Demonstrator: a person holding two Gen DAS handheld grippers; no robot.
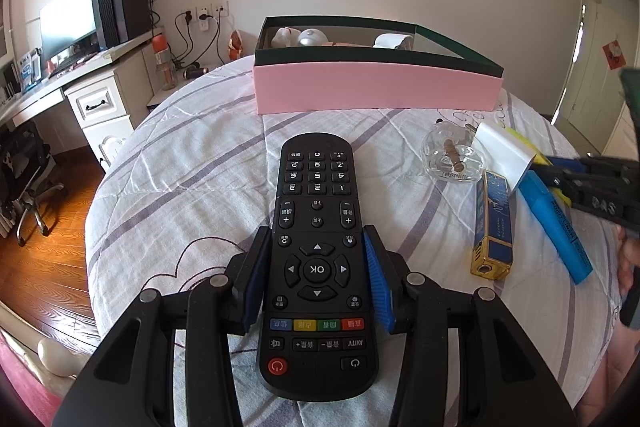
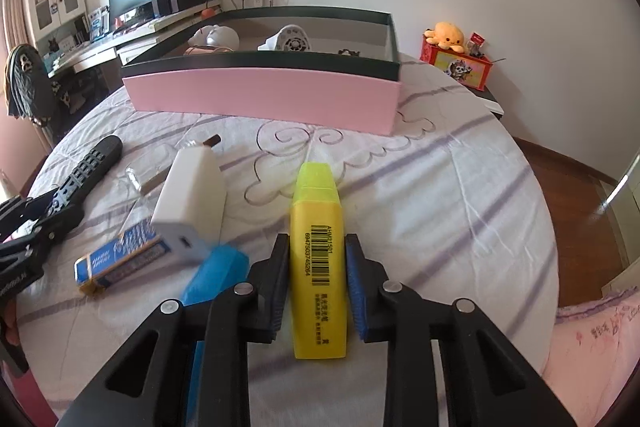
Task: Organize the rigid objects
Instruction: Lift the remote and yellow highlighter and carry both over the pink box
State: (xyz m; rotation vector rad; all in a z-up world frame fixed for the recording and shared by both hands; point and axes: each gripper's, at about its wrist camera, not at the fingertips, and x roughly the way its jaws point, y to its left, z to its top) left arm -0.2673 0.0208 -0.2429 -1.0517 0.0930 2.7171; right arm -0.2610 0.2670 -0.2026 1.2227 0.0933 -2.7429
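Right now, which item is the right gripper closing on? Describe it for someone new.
Start at the pink box on the quilted bed. In front of it, the right gripper flanks a yellow highlighter. Only it shows a barcode; the blue highlighter beside it doesn't.

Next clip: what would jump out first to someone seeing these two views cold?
The black remote lying on the quilt, clamped between the left gripper fingers, and the yellow highlighter gripped likewise by the right gripper. Behind both sits the open pink box, already holding a few pale items.
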